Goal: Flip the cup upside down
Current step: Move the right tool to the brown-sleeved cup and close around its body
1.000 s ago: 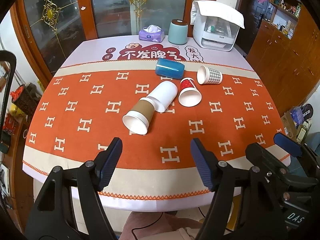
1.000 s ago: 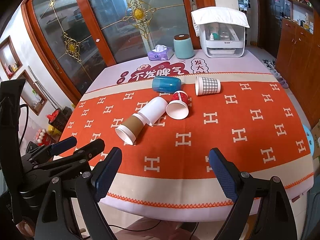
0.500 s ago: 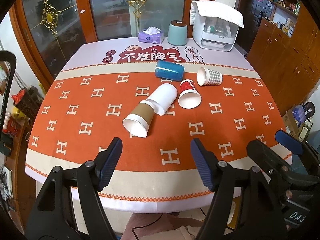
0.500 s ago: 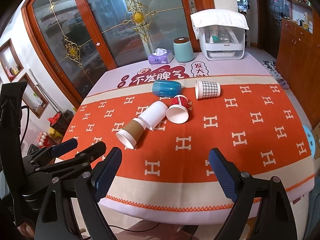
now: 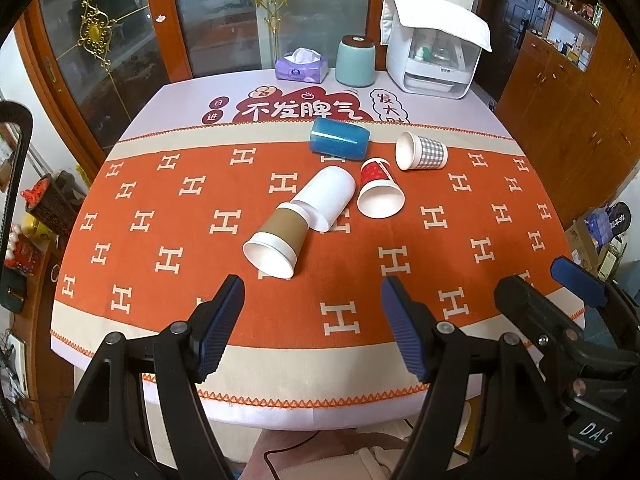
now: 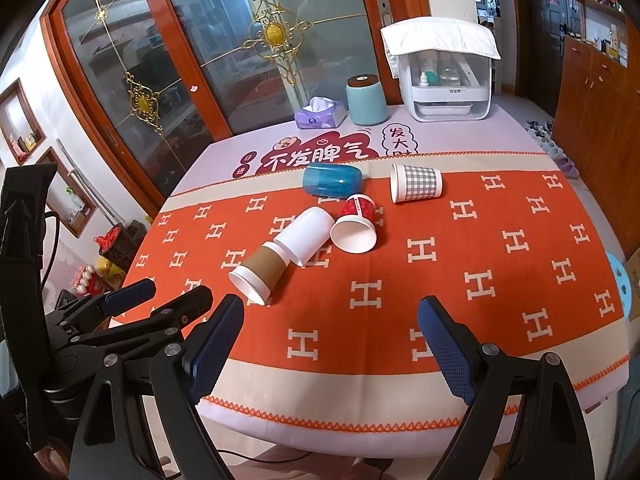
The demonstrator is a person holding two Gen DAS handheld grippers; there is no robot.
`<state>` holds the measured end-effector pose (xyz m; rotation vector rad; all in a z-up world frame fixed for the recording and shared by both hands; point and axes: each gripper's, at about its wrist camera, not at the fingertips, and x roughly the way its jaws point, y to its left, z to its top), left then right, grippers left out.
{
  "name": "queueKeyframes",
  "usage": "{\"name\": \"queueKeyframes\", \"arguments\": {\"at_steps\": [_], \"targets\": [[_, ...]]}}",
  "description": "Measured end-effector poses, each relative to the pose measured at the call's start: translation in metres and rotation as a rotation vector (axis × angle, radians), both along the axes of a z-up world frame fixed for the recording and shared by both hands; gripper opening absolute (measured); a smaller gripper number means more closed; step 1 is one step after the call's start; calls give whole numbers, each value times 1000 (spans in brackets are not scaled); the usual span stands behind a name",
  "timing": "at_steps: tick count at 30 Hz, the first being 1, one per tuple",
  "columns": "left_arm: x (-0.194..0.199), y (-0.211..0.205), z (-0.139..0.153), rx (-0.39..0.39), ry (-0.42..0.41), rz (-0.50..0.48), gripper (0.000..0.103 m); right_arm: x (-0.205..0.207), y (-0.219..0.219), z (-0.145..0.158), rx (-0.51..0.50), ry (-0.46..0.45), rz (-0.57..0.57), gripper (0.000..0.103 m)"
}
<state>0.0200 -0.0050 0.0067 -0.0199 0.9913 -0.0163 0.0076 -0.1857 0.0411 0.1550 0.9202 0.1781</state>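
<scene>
Several cups lie on their sides on the orange tablecloth (image 5: pixel 160 208): a brown-sleeved paper cup (image 5: pixel 276 240) (image 6: pixel 258 270) nearest, a white cup (image 5: pixel 328 196) (image 6: pixel 306 234) touching it, a red cup (image 5: pixel 378 194) (image 6: pixel 356 226), a blue cup (image 5: pixel 339 142) (image 6: pixel 331 180) and a checked cup (image 5: pixel 422 151) (image 6: pixel 416 183). My left gripper (image 5: pixel 312 324) is open and empty near the table's front edge, short of the brown cup. My right gripper (image 6: pixel 332 348) is open and empty beside it. Each gripper shows in the other's view.
At the far edge stand a purple tissue box (image 5: pixel 301 65), a teal canister (image 5: pixel 355 61) and a white appliance with a cloth on top (image 5: pixel 434 56). Glass doors are behind; wooden cabinets (image 5: pixel 568 92) are to the right.
Both grippers have pulled back and risen slightly, so the table looks a little farther away. The cups have not moved. Both stay open.
</scene>
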Motion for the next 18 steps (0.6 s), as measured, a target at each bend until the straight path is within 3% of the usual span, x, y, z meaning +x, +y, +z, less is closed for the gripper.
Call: {"name": "queueKeyframes", "arguments": {"at_steps": [18], "targets": [[59,3,-23,5,109,-101,70,62,-3,-15,-9,33,-47,90]]}}
